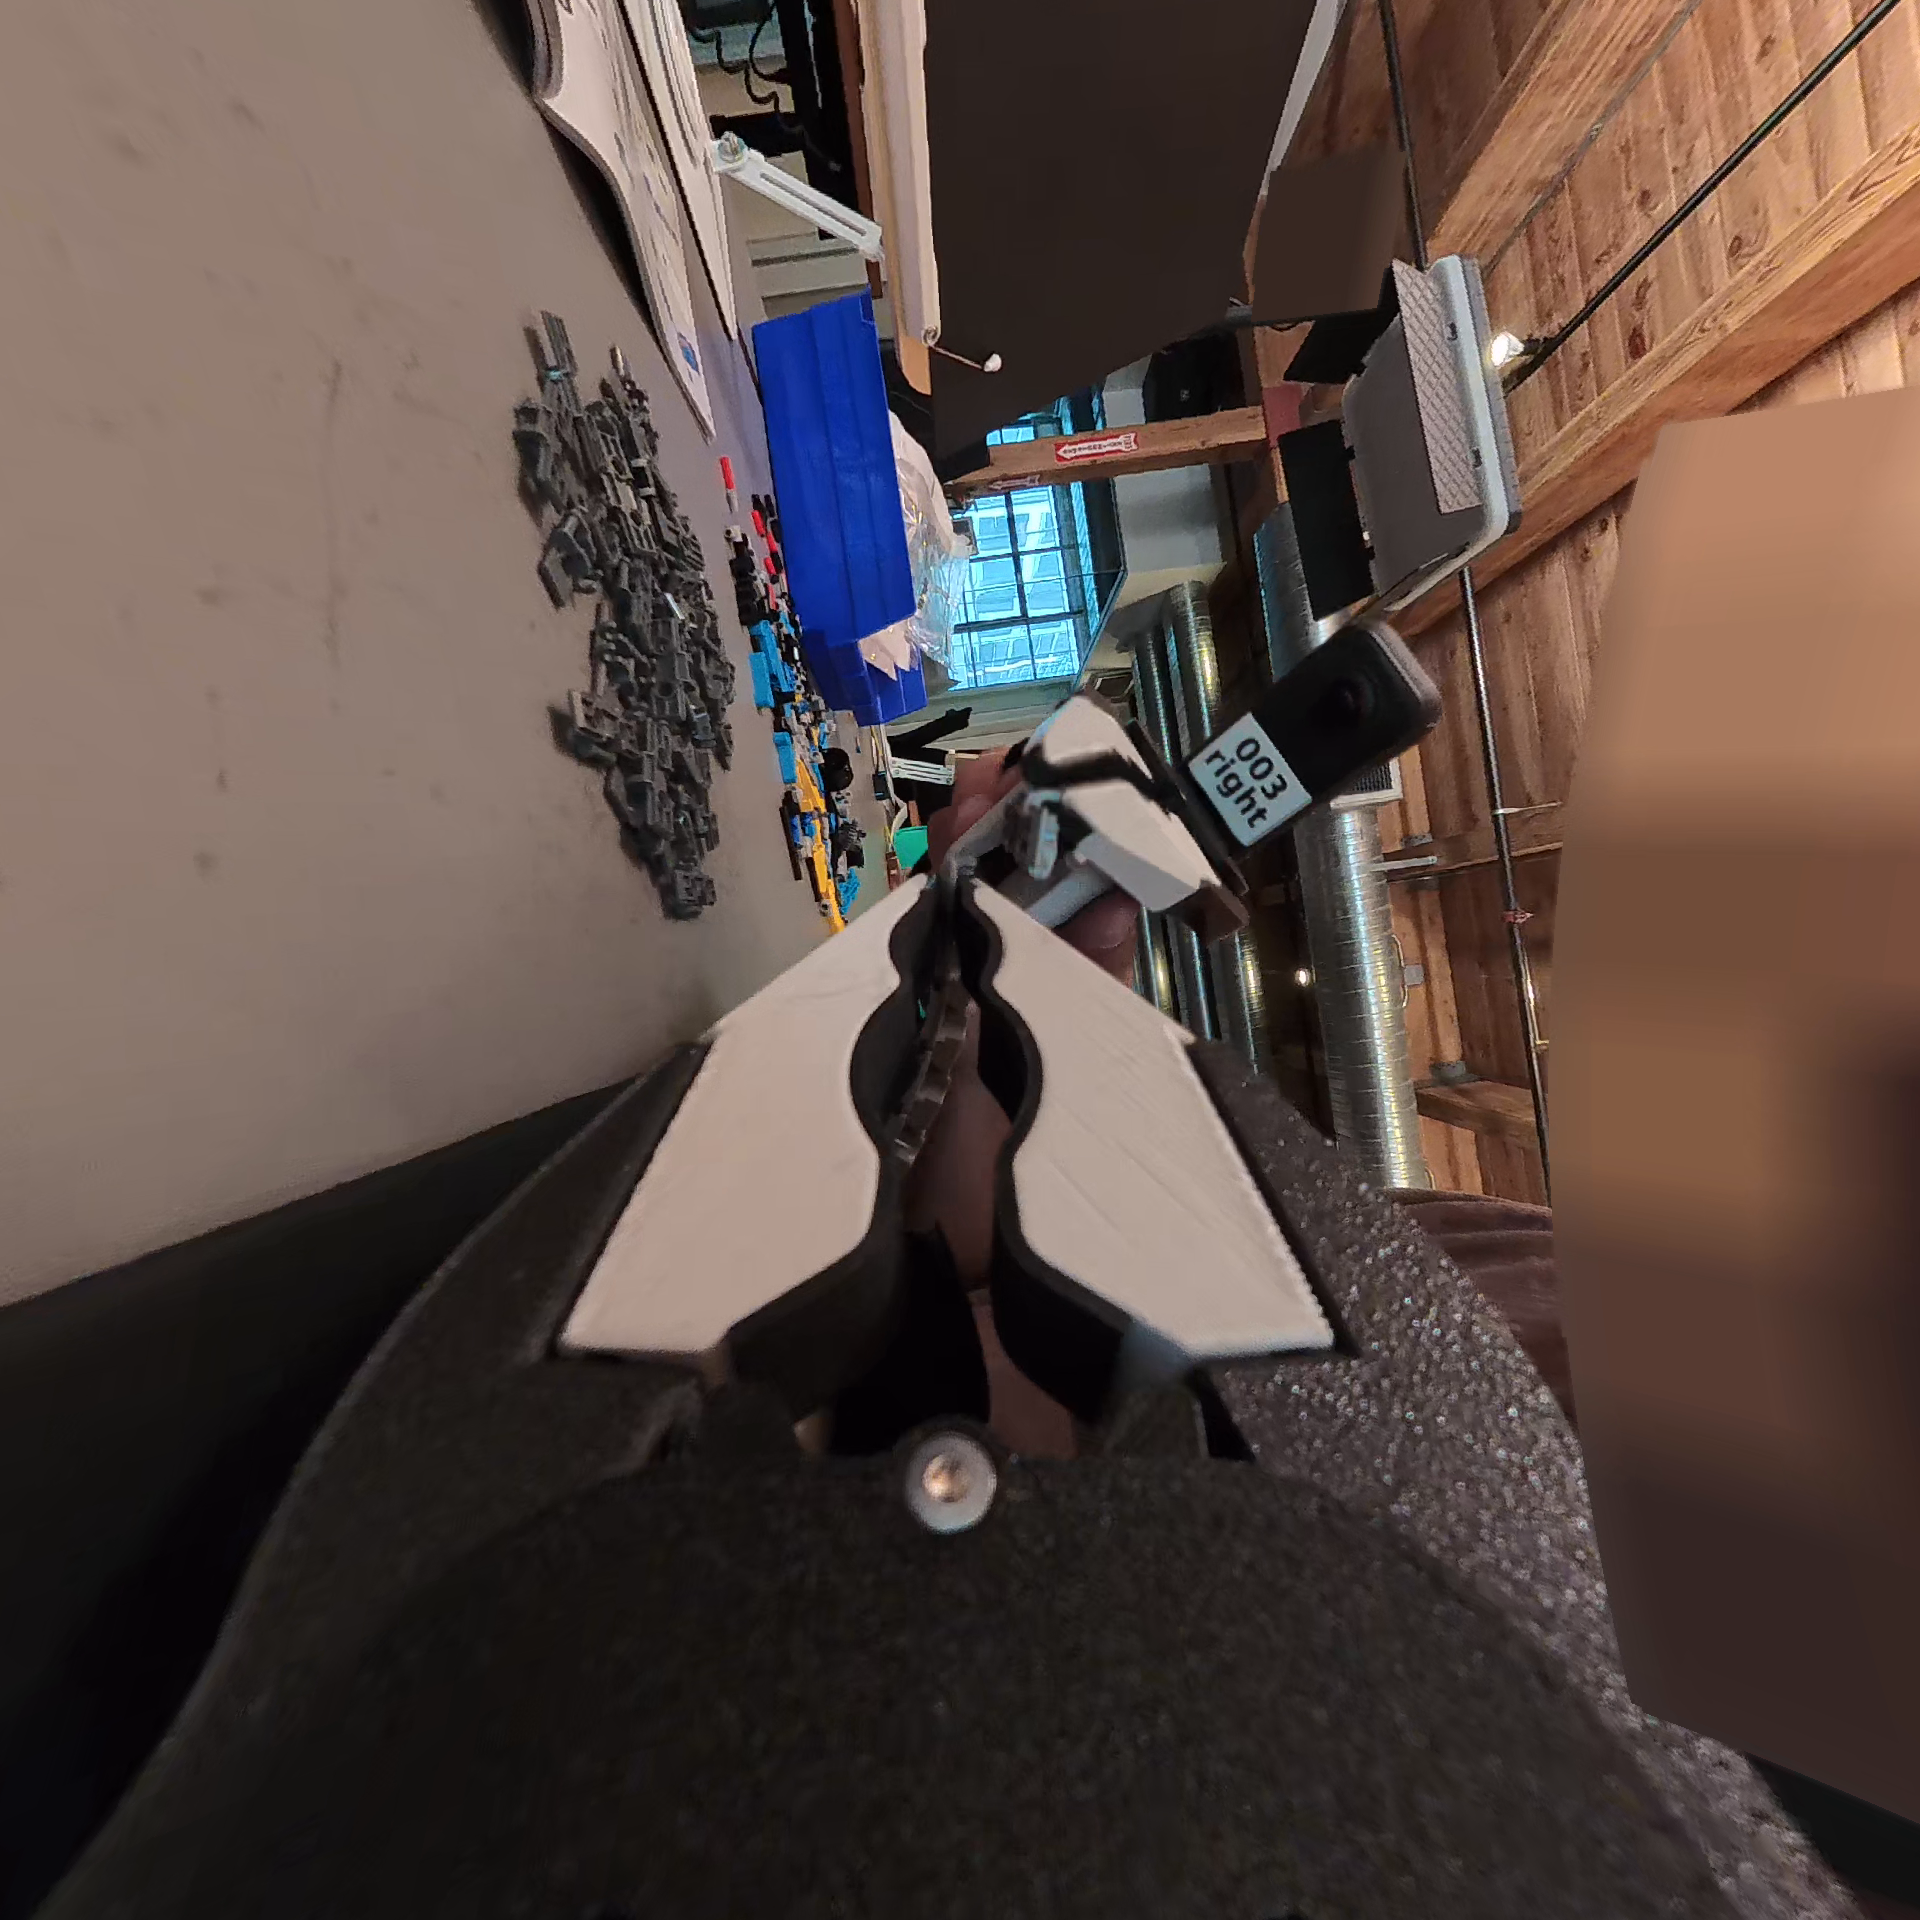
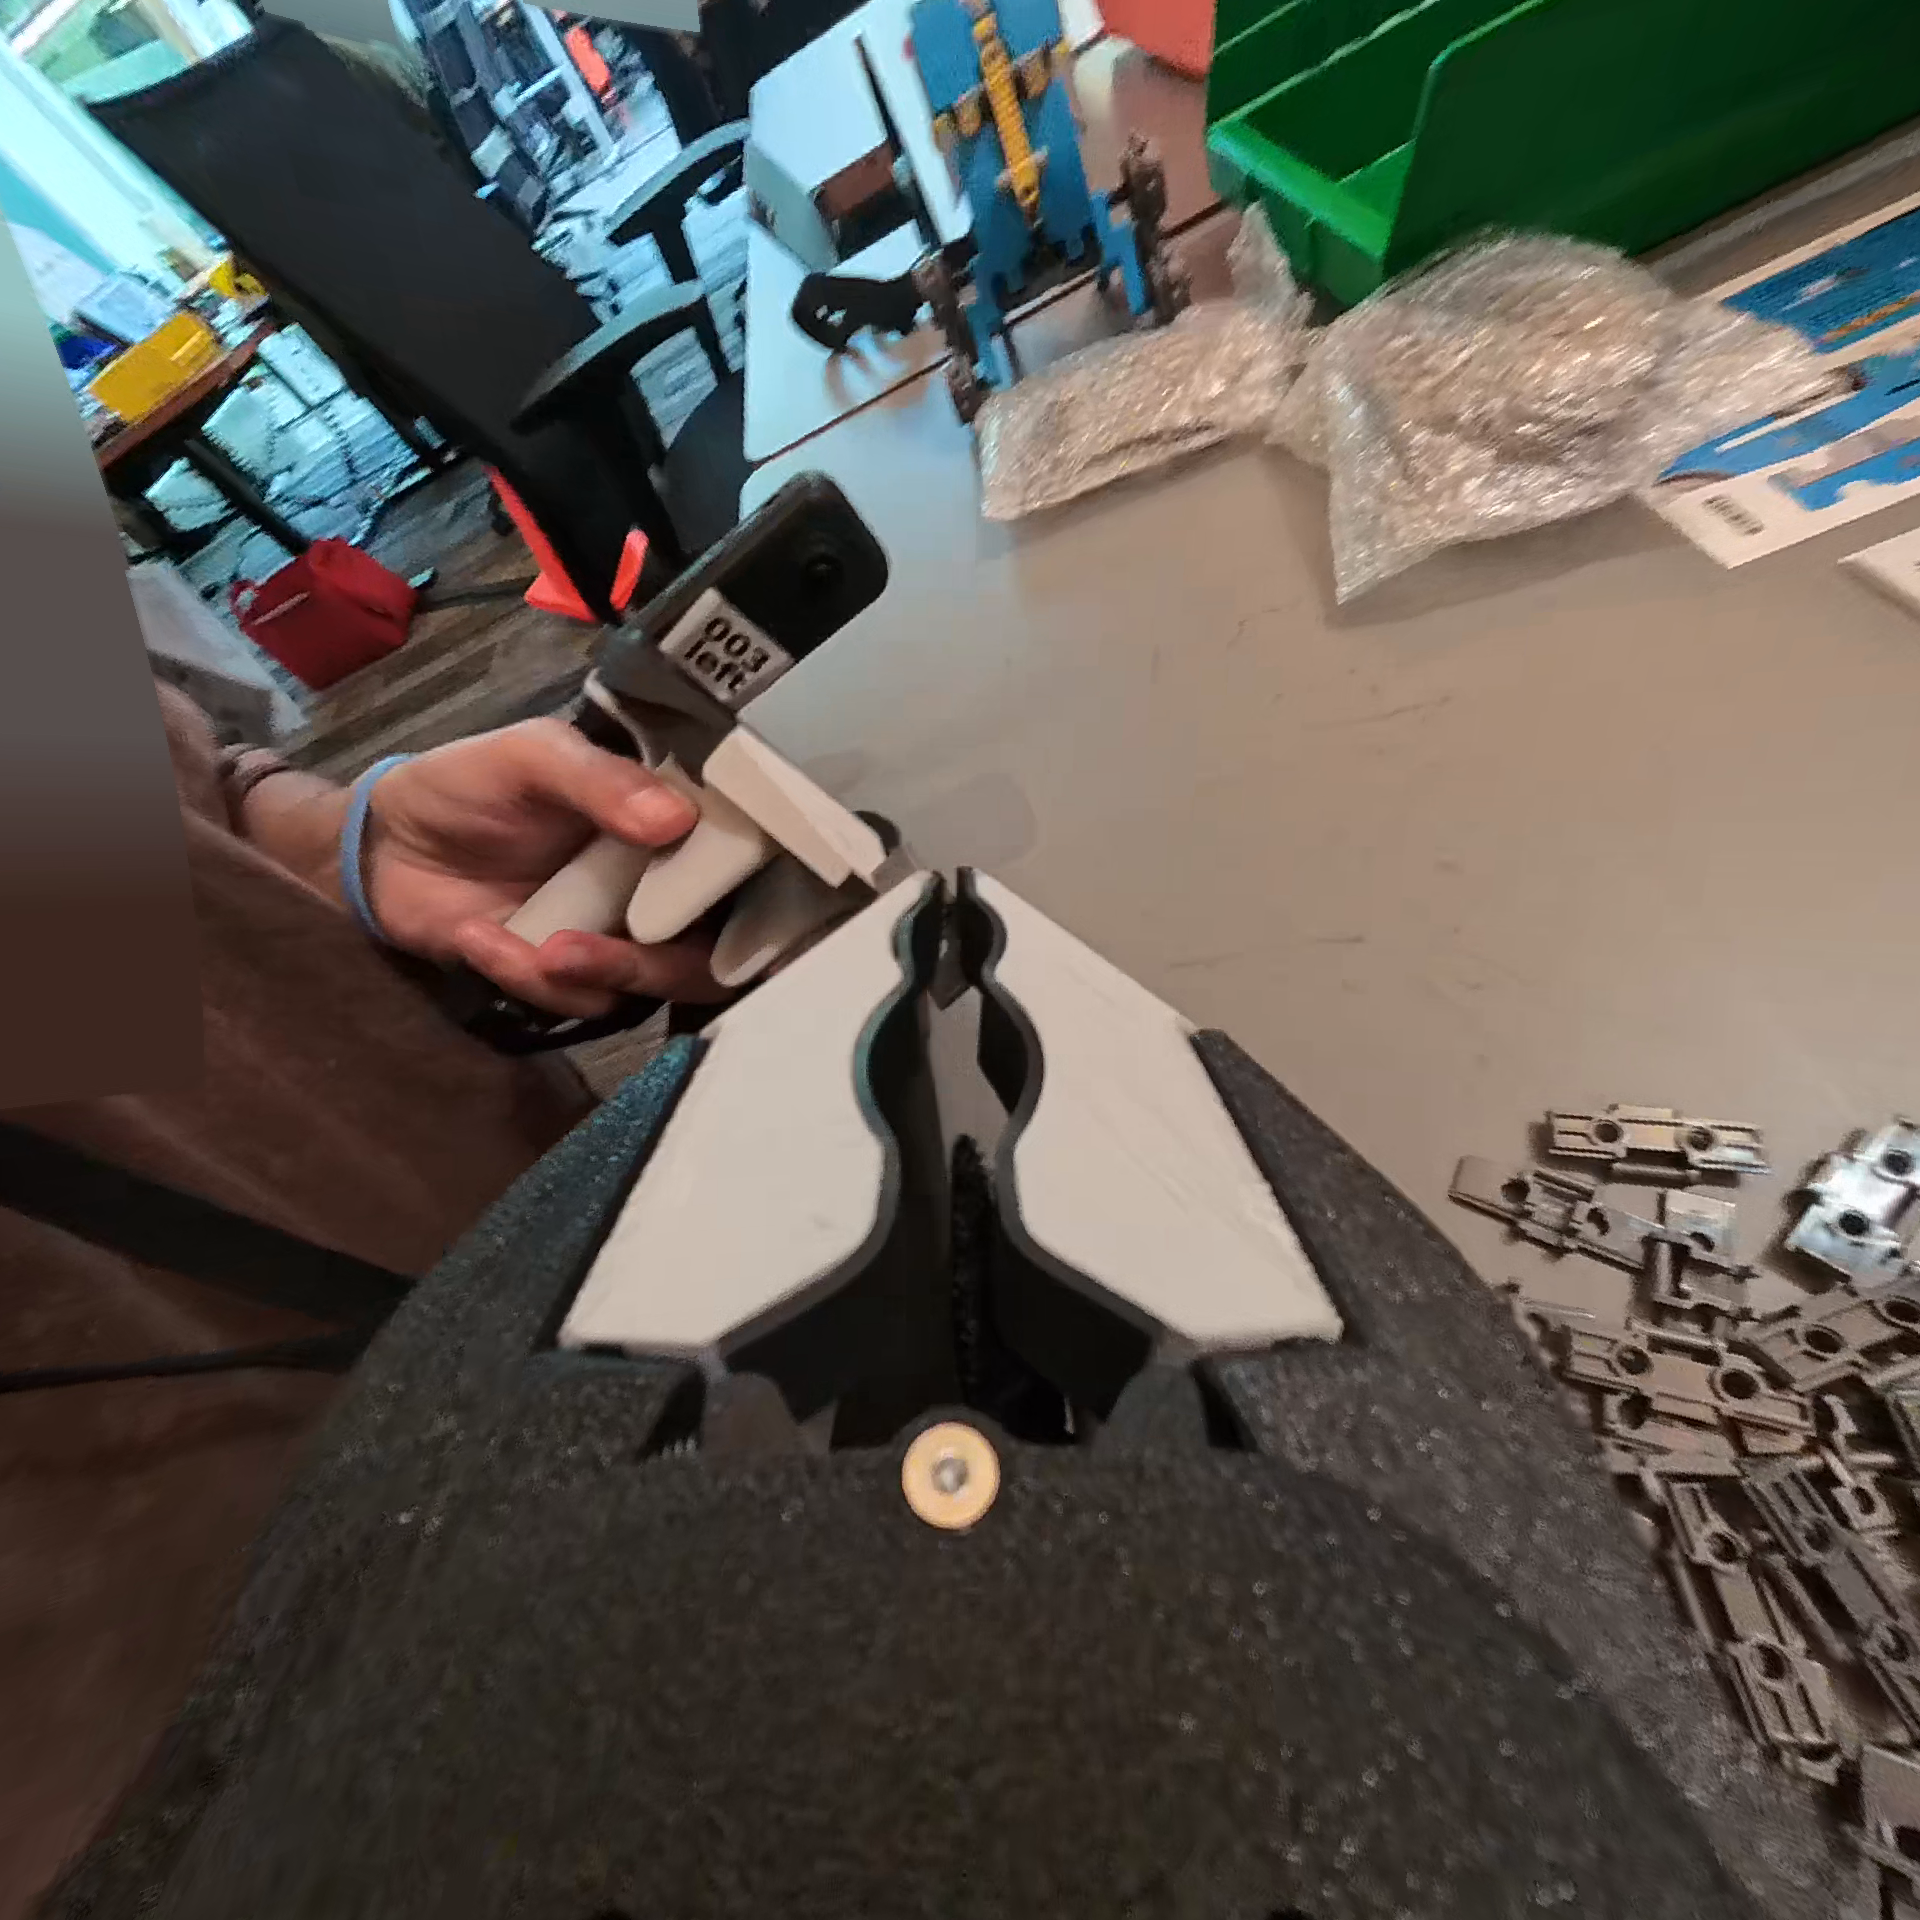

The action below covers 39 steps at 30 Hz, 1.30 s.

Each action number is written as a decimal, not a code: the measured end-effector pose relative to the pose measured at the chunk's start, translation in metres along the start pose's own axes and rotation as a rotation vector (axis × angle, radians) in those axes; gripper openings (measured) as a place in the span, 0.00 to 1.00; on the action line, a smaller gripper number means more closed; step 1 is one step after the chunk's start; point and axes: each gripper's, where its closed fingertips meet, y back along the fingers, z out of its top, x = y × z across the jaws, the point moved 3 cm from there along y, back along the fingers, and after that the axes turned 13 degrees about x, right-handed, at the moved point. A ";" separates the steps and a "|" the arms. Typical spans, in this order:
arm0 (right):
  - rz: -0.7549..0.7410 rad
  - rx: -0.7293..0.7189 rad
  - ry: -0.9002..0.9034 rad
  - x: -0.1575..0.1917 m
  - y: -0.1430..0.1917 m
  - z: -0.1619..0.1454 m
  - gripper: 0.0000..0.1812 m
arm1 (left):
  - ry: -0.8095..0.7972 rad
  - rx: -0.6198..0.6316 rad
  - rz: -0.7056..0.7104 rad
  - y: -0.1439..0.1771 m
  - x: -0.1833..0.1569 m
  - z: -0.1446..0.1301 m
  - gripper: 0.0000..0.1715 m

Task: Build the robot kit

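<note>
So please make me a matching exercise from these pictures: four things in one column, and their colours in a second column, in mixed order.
Things:
1. storage bin behind the crinkled bags
2. storage bin past the small parts
3. pile of small brackets on the table
4. bag on the floor

Colours:
a. red
b. grey
c. green
d. blue

Pairs: 1-c, 2-d, 3-b, 4-a

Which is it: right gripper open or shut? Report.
Shut on a small grey part: the right gripper has its fingertips nearly meeting, the part pinched between them.
</note>
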 end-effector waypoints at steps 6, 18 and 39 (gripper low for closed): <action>-0.243 -0.102 -0.015 -0.003 -0.004 -0.003 0.01 | 0.008 -0.032 -0.027 -0.004 -0.003 0.003 0.01; -0.400 -0.157 0.059 0.004 -0.004 -0.004 0.01 | -0.001 -0.048 -0.026 -0.005 -0.002 0.005 0.01; -0.313 -0.142 0.048 -0.002 0.000 -0.011 0.06 | -0.023 -0.009 -0.040 -0.007 -0.005 0.000 0.01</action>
